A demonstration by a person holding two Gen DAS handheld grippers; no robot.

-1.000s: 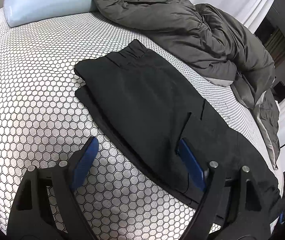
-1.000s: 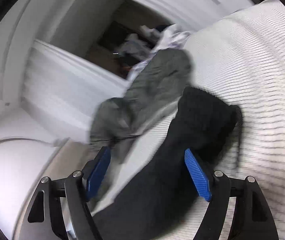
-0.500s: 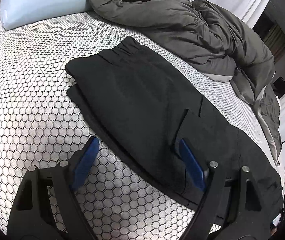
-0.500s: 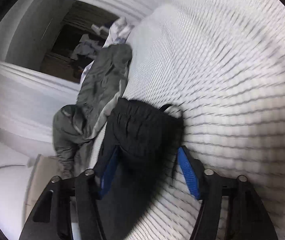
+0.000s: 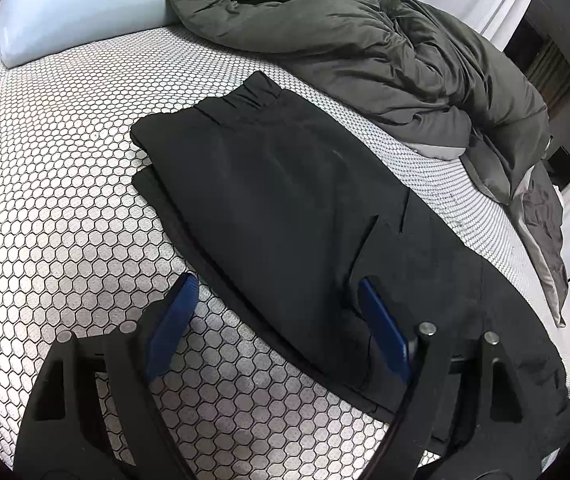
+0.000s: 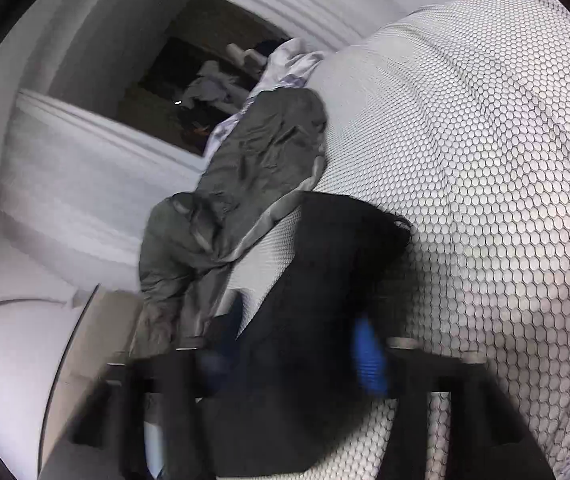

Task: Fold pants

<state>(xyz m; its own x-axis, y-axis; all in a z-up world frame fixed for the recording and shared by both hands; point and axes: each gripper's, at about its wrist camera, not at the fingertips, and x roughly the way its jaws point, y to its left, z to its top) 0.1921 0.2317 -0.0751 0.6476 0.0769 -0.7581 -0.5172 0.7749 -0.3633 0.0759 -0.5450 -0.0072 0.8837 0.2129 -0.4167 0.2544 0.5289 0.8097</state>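
The black pants point(image 5: 285, 208) lie folded lengthwise on the honeycomb-patterned mattress point(image 5: 53, 184), waistband at the far end. My left gripper point(image 5: 277, 312) is open above the near edge of the pants, its blue pads apart and empty. In the right wrist view the leg end of the pants point(image 6: 325, 280) lies between my right gripper's blue pads point(image 6: 369, 356). The right gripper point(image 6: 297, 348) is blurred and its jaws stand partly apart with cloth between them; I cannot tell whether it grips.
A dark grey duvet point(image 5: 365, 40) is bunched along the far right of the bed and hangs over the edge point(image 6: 253, 176). A pale blue pillow point(image 5: 73, 12) lies at the far left. White walls and a dark doorway point(image 6: 189, 80) lie beyond the bed.
The left view has shifted slightly right over the pants. The right gripper has swung around over the leg end, and its pads stand closer together than one second ago.
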